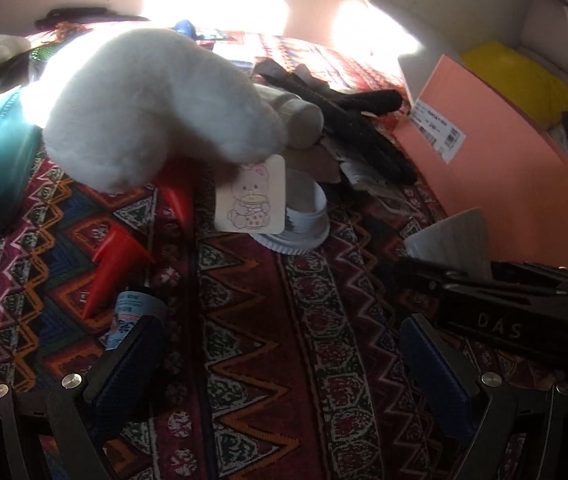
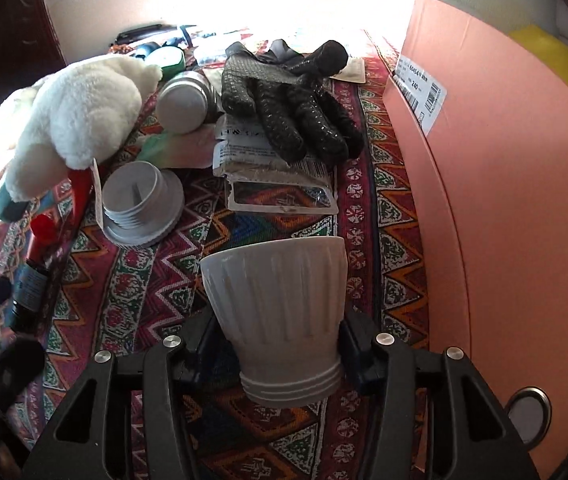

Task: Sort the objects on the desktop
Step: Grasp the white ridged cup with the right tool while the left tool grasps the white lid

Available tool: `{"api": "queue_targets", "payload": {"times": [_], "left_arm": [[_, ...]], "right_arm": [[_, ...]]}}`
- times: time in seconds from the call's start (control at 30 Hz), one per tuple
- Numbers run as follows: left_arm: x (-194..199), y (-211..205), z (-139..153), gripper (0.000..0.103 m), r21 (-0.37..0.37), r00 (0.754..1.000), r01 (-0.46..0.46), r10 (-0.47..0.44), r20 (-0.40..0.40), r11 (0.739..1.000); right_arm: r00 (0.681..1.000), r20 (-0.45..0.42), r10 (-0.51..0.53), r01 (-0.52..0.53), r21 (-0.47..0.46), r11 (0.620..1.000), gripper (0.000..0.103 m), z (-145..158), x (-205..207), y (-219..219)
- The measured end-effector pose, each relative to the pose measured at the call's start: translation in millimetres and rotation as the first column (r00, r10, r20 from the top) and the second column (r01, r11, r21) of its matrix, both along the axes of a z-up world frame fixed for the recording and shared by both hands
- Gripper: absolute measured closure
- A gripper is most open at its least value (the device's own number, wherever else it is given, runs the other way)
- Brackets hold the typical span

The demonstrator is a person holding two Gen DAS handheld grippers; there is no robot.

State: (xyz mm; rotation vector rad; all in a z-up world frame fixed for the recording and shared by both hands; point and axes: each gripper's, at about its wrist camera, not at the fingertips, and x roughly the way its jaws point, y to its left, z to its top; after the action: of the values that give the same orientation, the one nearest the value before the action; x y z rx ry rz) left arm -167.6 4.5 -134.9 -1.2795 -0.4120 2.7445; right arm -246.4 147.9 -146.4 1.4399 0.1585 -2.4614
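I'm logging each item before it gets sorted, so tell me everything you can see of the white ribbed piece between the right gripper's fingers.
The white ribbed piece is a flared, cup-like part that looks like matte plastic or ceramic, with vertical flutes down its wall. It narrows to a neck ringed with thread-like ridges. It is tilted, wide end pointing away from the camera, over the patterned cloth. The right gripper is shut on it, pads pressing both sides of the lower body. The pink box stands close beside it.
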Motion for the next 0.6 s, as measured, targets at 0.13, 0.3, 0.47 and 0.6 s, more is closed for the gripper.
{"api": "queue_targets", "payload": {"times": [0.13, 0.3, 0.47, 0.6], "left_arm": [[-12.7, 16.1, -12.4, 0.006, 0.004, 1.0, 0.012, -0.013, 0.013, 1.0], [-43.7, 38.1, -22.6, 0.006, -0.093, 0.998, -0.046, 0.042, -0.041, 0.995], [-88.7, 37.3, -21.7, 0.012, -0.083, 0.996, -0.088, 0.085, -0.04, 0.993], [-102.4, 35.8, -21.8, 0.039, -0.113, 0.997, -0.07, 0.068, -0.019, 0.991]], "right_arm": [[0.994, -0.088, -0.058, 0.049, -0.099, 0.994, 0.05, 39.6, 13.1, 19.2], [0.955, -0.264, -0.138, 0.076, -0.233, 0.969, 0.049, 102.7, 44.8, 51.4], [0.915, -0.342, -0.212, 0.111, -0.293, 0.95, 0.049, 126.9, 54.5, 77.1], [0.92, -0.323, -0.221, 0.114, -0.32, 0.94, 0.049, 125.2, 51.3, 85.7]]}}
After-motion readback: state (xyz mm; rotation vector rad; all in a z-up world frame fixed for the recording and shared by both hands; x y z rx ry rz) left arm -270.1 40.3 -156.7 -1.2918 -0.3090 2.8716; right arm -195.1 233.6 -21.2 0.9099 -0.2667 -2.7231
